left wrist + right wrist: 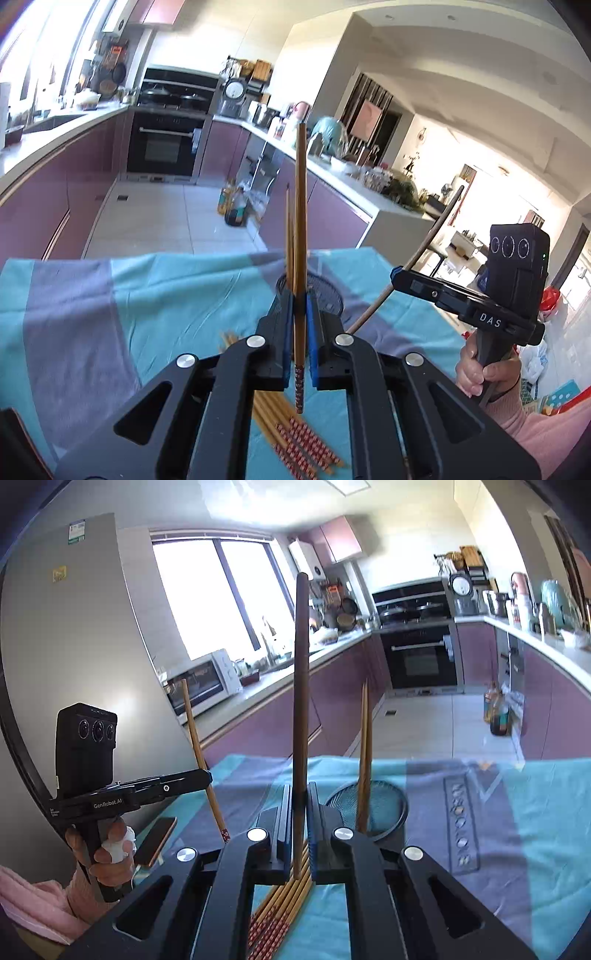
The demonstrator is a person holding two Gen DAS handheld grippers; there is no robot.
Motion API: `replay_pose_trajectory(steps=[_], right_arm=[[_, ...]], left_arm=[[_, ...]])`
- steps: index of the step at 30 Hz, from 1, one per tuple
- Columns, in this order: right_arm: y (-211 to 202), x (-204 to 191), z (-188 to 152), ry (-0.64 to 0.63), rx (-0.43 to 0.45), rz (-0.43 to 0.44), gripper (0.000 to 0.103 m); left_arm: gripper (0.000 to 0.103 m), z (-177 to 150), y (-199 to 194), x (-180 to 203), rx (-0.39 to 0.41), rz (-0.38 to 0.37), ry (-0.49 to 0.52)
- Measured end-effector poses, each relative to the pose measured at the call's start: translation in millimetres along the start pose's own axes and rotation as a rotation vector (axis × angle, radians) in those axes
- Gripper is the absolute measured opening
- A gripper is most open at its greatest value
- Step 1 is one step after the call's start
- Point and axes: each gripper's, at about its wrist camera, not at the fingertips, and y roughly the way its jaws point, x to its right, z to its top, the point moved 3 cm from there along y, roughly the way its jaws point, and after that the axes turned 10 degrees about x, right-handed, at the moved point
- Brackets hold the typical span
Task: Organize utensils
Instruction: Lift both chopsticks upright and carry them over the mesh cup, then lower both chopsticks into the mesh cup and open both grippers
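The left gripper (298, 325) has its jaws clamped on one light bamboo chopstick (301, 236), held upright with its red-patterned end pointing down below the jaws. The right gripper (300, 812) has its jaws clamped on one dark brown chopstick (301, 686), also held upright.

A black mesh holder (384, 805) stands on the desk (517, 842), which is covered by a teal and grey cloth (110, 295). In the right wrist view the holder sits just right of the right gripper and contains two light chopsticks (364, 746) standing nearly upright, leaning against its near rim. In the left wrist view the holder (328, 295) lies directly behind the left gripper, partly hidden by it.

A loose pile of chopsticks (291, 439) with red-patterned ends lies flat on the cloth beneath the two grippers, outside the holder. Both held chopsticks are above the desk, clear of the holder.
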Motion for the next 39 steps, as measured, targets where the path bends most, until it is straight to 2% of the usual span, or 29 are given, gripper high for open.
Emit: replay_pose_trajectory(steps=[9, 12, 14, 20, 31, 34, 39], right_arm=[[0.1, 1.9, 44.1, -0.082, 0.058, -0.067, 0.006], [10.2, 6.4, 49.2, -0.112, 0.038, -0.099, 0.006], [20.3, 12.7, 47.3, -0.115, 0.001, -0.113, 0.006], [57.0, 30.6, 26.9, -0.122, -0.148, -0.144, 0.006], [93.1, 39.1, -2.2, -0.097, -0.363, -0.121, 0.006], [102.5, 41.3, -6.9, -0.083, -0.391, -0.128, 0.006], [111.5, 44.3, -7.6, -0.065, -0.385, -0.136, 0.006]], left_arm=[[0.007, 50.8, 19.7, 26.5, 0.100, -0.009, 0.049], [0.007, 59.8, 33.0, 32.4, 0.109, -0.001, 0.060], [0.007, 61.8, 44.8, 34.8, 0.115, 0.030, 0.079], [0.008, 45.4, 83.6, 32.2, 0.012, 0.064, 0.094], [0.008, 10.6, 128.6, 17.0, -0.175, 0.083, 0.133], [0.008, 4.9, 139.6, 9.0, -0.206, 0.092, 0.118], [0.008, 5.6, 147.4, 1.0, -0.208, 0.100, 0.103]])
